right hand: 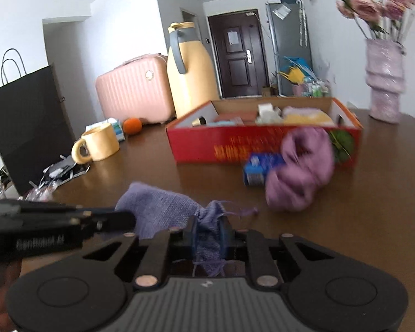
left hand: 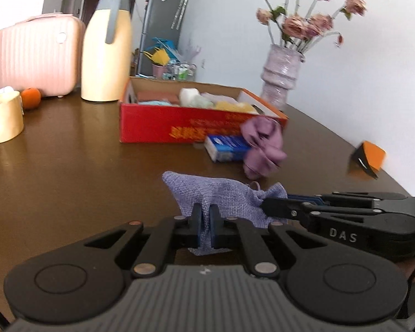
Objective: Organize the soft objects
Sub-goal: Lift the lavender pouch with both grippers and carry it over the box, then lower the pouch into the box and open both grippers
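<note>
"DAS" on right gripper

The left gripper is showing a matte black linkage with round copper-coloured rivets, two circular discs on its shoulders, blue pads inside the fingers and a ribbed grey housing bearing a small white logo. The right gripper is wearing the same build, and white letters "DAS" are showing along its black side in the left wrist view.
</note>
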Available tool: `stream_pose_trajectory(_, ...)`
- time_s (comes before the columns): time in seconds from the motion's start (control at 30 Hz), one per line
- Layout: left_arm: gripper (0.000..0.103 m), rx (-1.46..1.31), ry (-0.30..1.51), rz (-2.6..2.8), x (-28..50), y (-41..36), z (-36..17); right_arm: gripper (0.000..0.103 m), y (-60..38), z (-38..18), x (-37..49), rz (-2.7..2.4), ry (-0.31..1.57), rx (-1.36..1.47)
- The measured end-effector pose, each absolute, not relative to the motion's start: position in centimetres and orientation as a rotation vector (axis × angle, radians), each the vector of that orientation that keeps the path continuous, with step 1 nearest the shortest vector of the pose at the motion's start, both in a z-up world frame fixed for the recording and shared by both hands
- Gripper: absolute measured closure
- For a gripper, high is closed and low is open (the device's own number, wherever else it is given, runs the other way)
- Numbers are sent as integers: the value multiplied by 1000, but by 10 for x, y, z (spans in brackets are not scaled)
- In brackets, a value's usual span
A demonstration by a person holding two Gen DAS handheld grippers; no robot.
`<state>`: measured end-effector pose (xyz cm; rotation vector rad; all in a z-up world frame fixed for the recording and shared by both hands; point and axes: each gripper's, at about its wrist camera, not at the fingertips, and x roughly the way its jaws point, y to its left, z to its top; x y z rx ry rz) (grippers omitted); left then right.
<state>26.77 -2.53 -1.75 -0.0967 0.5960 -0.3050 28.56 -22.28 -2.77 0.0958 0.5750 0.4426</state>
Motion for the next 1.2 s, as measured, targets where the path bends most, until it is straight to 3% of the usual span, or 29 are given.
stream_pose_trajectory(0.33, 97, -46, 584, -332, 238, -52, -10, 90, -252, -27, 244, 391, 526, 159)
stream_pose_trajectory(0.67, 97, -96, 526, -351, 257, -51, 16, 90, -257, -8, 263, 405, 467, 155)
stream_pose_trajectory(0.8, 97, -115, 454, -343, 321, -51, 52, 90, -263, 32, 320, 449, 399, 100)
stream_pose_trajectory(0.93, 97, -157, 522, -351, 420, -53, 70, 90, -257, 57, 416, 424, 437, 24)
stream_pose_trajectory(1.1, 97, -190, 725, -304, 531, -54, 42, 90, -258, 33, 540, 435, 697, 124)
stream_pose_trajectory(1.2, 97, -155, 772, -274, 557, -56, 14, 90, -251, 8, 575, 409, 785, 119)
